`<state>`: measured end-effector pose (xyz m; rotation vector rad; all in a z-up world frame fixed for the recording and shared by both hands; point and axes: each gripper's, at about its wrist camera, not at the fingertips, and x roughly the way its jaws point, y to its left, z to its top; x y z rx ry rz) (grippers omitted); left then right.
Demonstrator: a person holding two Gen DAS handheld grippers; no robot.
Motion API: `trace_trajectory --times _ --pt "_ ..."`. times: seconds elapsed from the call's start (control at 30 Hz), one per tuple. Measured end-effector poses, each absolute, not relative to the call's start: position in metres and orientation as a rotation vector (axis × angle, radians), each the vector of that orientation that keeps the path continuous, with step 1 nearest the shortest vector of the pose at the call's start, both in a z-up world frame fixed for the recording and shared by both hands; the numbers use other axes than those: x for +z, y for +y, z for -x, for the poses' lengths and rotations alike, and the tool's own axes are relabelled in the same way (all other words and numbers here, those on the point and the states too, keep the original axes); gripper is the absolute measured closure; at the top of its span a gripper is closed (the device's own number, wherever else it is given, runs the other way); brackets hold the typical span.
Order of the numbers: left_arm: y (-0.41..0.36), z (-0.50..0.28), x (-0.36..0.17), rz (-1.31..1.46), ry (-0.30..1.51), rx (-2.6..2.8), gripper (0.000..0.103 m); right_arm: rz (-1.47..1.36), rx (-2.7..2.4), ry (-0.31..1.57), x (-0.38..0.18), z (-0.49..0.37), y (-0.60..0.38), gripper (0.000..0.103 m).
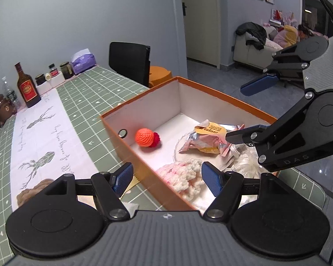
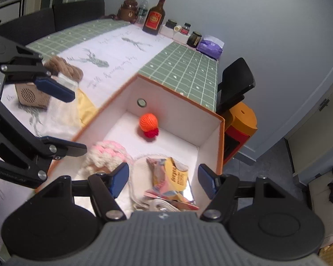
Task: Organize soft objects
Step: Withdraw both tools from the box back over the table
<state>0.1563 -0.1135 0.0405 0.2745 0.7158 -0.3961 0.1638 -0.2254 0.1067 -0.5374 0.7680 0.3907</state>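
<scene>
Snack packet (image 2: 172,180) lies in the box (image 2: 221,146) between the right gripper (image 2: 163,180)'s wide-open, empty jaws, its length running away from them.

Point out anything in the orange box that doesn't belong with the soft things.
The crinkled foil snack packet stands out: it lies in the orange box on the pale cloth items, beside the pink-and-cream knit piece and the orange crochet ball. Nothing spilled.

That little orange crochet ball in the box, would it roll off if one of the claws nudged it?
Probably a little: the orange crochet ball is round and lies free on the flat floor of the box. The red knitted piece that seems joined to it would likely stop it soon. It looks soft and light, so it should squash rather than slip.
</scene>
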Motion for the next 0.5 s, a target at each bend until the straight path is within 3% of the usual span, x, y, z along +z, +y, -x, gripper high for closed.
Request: trace_trajectory --times 0.5 --pt "-0.015 -0.105 0.045 -0.142 0.662 -0.158 0.024 0.341 0.448 0.621 0.1 -0.107 -0.141 0.033"
